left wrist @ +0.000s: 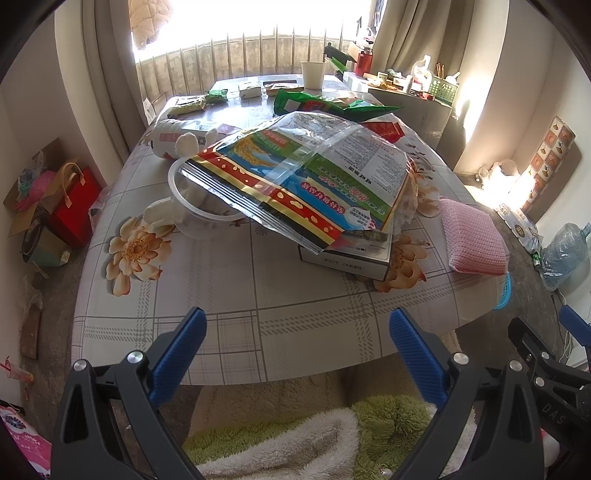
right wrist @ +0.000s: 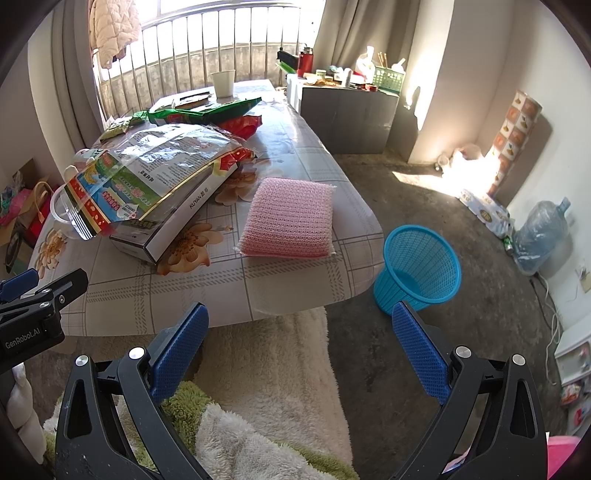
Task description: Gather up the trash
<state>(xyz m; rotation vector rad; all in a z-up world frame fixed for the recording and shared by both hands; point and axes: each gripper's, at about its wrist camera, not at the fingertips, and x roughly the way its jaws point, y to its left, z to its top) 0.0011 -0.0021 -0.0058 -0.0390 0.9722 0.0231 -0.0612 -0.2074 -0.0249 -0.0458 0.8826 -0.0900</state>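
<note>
On the surface (right wrist: 155, 291), a box (right wrist: 177, 225) printed "KUYAN" lies under a colourful plastic bag (left wrist: 295, 173), just left of a pink sponge (right wrist: 291, 218). Right of the box, on the floor, stands a blue basket (right wrist: 421, 266). Left tongs (left wrist: 295, 343), marked "GenRobot.AI", and right tongs (right wrist: 299, 339) both gape apart, empty.

Before me, the desk (left wrist: 258, 325) in its flowered cloth carries a pink sponge (right wrist: 291, 221), a white box (right wrist: 173, 229), a clear bowl (left wrist: 192, 206) and a paper cup (left wrist: 313, 75); a blue basket (right wrist: 421, 269) stands on the floor (right wrist: 443, 206).

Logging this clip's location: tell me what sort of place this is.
Probably a lived-in room of a home. A table under a floral plaid tablecloth is strewn with wrappers, a blue plastic mesh wastebasket stands on the bare floor, and beige curtains flank a barred window.
</note>
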